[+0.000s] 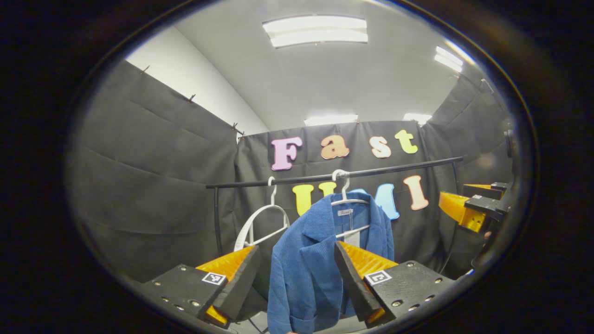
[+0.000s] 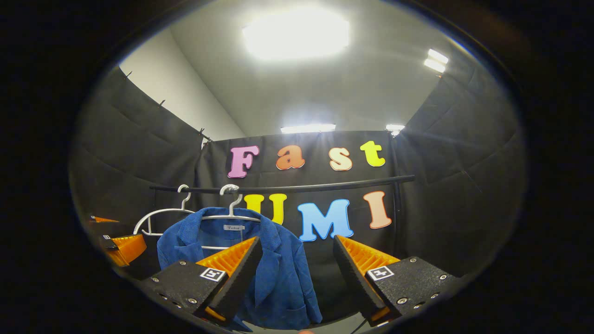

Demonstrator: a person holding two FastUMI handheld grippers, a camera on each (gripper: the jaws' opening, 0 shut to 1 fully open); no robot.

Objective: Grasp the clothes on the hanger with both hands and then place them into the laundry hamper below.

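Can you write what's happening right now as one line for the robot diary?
stage: approach | blue jacket: on hanger, on rail | left gripper: open, jacket between fingers | right gripper: open, not touching

Ribbed cloth on smooth plastic

The blue jacket [image 1: 306, 260] looks like matt, ribbed corduroy; its white hanger [image 1: 345, 204], under the dull black rail [image 1: 334, 176], looks smooth.

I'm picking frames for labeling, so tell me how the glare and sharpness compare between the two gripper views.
Right gripper view: the ceiling light blows out into a hazy glare, dimming the blue jacket. Left gripper view: the light panels keep crisp edges and the jacket's ribbing reads clearly. Both bend the rail by fisheye.
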